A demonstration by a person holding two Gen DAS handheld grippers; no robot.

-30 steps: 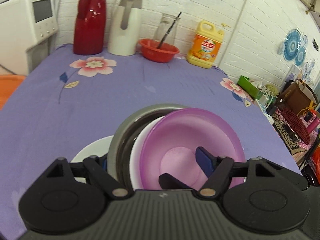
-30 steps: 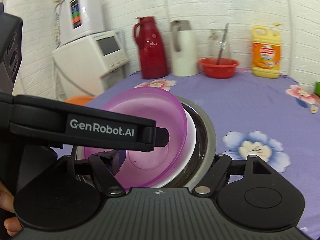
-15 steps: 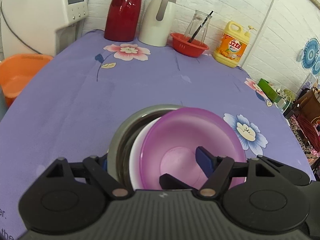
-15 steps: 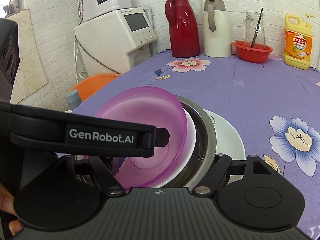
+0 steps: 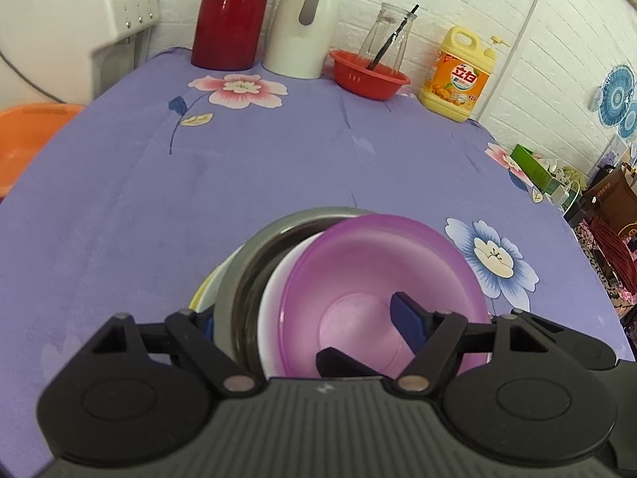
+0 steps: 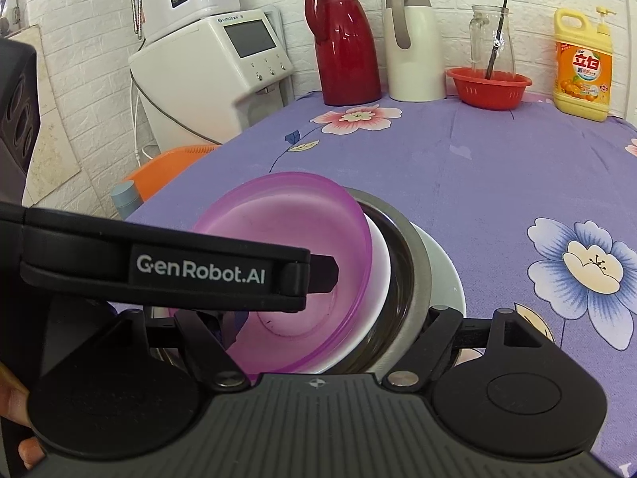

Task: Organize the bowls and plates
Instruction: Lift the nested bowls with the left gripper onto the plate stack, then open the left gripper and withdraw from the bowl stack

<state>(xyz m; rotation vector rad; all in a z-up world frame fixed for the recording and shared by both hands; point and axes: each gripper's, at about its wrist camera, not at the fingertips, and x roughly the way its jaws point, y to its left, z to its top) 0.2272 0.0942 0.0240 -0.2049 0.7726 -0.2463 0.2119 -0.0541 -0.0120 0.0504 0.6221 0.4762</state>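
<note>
- White brick walls back a purple flowered table [image 5: 247, 183] carrying a red flask [image 5: 231, 16], white jug [image 5: 304, 24], red basket [image 5: 368, 79] and detergent bottle [image 5: 460, 75].
- Near the front edge sits the stack: purple bowl [image 5: 370, 298] tilted inside a white bowl [image 5: 274, 298], inside a steel bowl [image 5: 247, 263], on a white plate [image 6: 444, 275].
- Left claw [image 5: 306, 318] clenches the nested bowls, one finger inside the purple bowl, the other outside the steel rim.
- Right claw [image 6: 346, 318] grips the same stack from the opposite side.
</note>
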